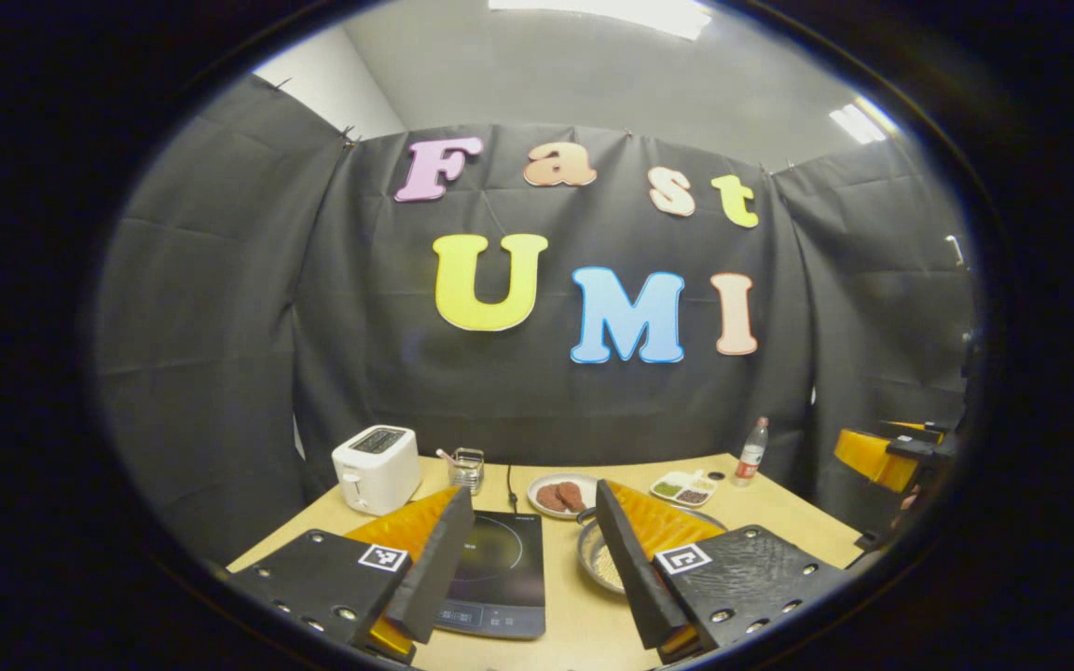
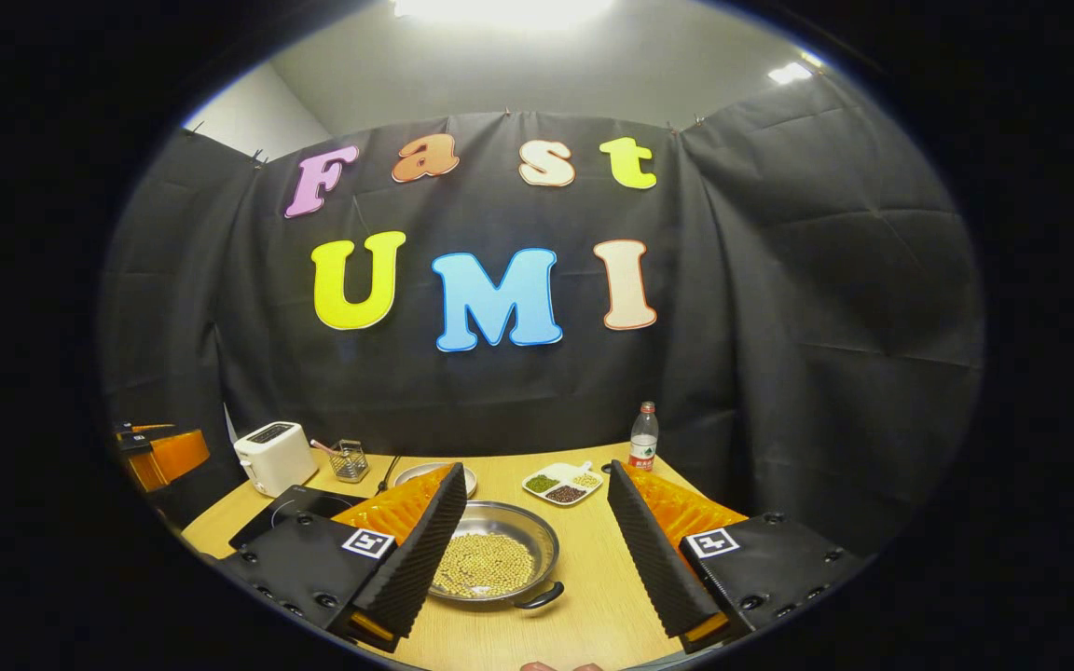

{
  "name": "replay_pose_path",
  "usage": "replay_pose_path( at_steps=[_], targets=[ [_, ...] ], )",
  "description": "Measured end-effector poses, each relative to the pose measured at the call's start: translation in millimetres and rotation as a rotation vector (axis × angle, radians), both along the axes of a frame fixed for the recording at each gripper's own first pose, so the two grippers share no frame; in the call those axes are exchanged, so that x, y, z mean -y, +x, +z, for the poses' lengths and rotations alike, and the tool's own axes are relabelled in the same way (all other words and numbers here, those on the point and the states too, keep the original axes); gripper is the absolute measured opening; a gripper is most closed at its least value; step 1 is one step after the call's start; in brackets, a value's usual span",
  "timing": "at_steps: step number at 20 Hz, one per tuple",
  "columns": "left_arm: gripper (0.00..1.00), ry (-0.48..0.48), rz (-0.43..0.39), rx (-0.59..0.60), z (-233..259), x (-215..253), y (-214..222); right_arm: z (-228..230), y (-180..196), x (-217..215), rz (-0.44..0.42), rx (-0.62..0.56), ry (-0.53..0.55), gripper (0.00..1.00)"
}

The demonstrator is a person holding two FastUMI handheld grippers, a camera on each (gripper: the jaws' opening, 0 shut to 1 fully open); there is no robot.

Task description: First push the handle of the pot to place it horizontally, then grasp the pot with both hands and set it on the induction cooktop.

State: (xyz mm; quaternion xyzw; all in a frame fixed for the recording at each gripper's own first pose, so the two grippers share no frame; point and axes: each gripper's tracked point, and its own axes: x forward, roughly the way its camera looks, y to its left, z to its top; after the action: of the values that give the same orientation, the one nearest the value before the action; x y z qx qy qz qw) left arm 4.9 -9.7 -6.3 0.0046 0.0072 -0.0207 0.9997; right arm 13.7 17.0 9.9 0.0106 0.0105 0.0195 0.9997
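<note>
The steel pot [image 2: 495, 559] holds yellow beans and sits on the wooden table [image 2: 584, 606] between my right gripper's fingers. A black loop handle [image 2: 542, 596] sticks out at its near right rim. My right gripper [image 2: 533, 473] is open above the table, apart from the pot. The black induction cooktop [image 1: 495, 573] lies flat between the left gripper's fingers. The pot [image 1: 593, 559] stands just right of it, half hidden by the right finger [image 1: 635, 568]. My left gripper [image 1: 533, 494] is open and holds nothing. The cooktop [image 2: 290, 508] also peeks out left of the pot.
At the back stand a white toaster [image 1: 377, 468], a wire basket [image 1: 467, 466], a plate of meat patties [image 1: 560, 494], a sectioned dish [image 1: 683, 487] and a bottle [image 1: 751, 452]. The other gripper [image 1: 882, 457] hangs at the far right edge.
</note>
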Motion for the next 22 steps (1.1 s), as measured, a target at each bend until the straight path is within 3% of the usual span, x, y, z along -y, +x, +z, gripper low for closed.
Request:
replay_pose_path(
  at_steps=[7, 11, 12, 14, 15, 17, 18, 19, 20, 21, 22],
  targets=[
    [0.84, -0.023, 0.01, -0.023, -13.0, -12.7, 4.1, -0.5, 13.2, -4.4, 0.022, -0.051, -0.065, 0.98],
    [0.77, -0.029, 0.016, -0.046, -22.3, -17.1, 7.6, -4.6, 21.4, -18.6, 0.079, -0.124, -0.084, 0.94],
    [0.84, -0.031, 0.016, -0.046, -22.3, -18.0, 8.7, -6.6, 23.5, -22.8, 0.094, -0.148, -0.085, 0.92],
    [0.81, -0.042, 0.017, -0.048, -24.0, -18.3, 13.7, -14.2, 26.4, -29.8, 0.116, -0.194, -0.097, 0.79],
    [0.77, -0.054, 0.016, -0.048, -24.0, -18.5, 15.4, -19.3, 28.5, -32.1, 0.119, -0.218, -0.106, 0.66],
    [0.81, -0.08, 0.005, -0.051, -23.8, -14.7, 20.5, -28.7, 28.6, -38.5, 0.133, -0.265, -0.113, 0.45],
    [0.81, -0.083, 0.002, -0.049, -22.7, -14.8, 22.4, -35.1, 29.4, -41.2, 0.133, -0.296, -0.118, 0.41],
    [0.81, -0.081, -0.003, -0.044, -19.6, -14.6, 23.1, -42.7, 30.2, -40.9, 0.131, -0.328, -0.125, 0.23],
    [0.77, -0.074, -0.008, -0.039, -17.2, -14.9, 23.1, -47.3, 30.0, -42.9, 0.14, -0.349, -0.128, 0.17],
    [0.77, -0.063, -0.011, -0.035, -15.8, -15.3, 23.8, -53.4, 30.2, -49.0, 0.155, -0.373, -0.132, 0.03],
    [0.81, -0.051, -0.01, -0.033, -16.1, -17.3, 23.3, -56.7, 28.5, -52.6, 0.175, -0.395, -0.135, 0.05]
  ],
)
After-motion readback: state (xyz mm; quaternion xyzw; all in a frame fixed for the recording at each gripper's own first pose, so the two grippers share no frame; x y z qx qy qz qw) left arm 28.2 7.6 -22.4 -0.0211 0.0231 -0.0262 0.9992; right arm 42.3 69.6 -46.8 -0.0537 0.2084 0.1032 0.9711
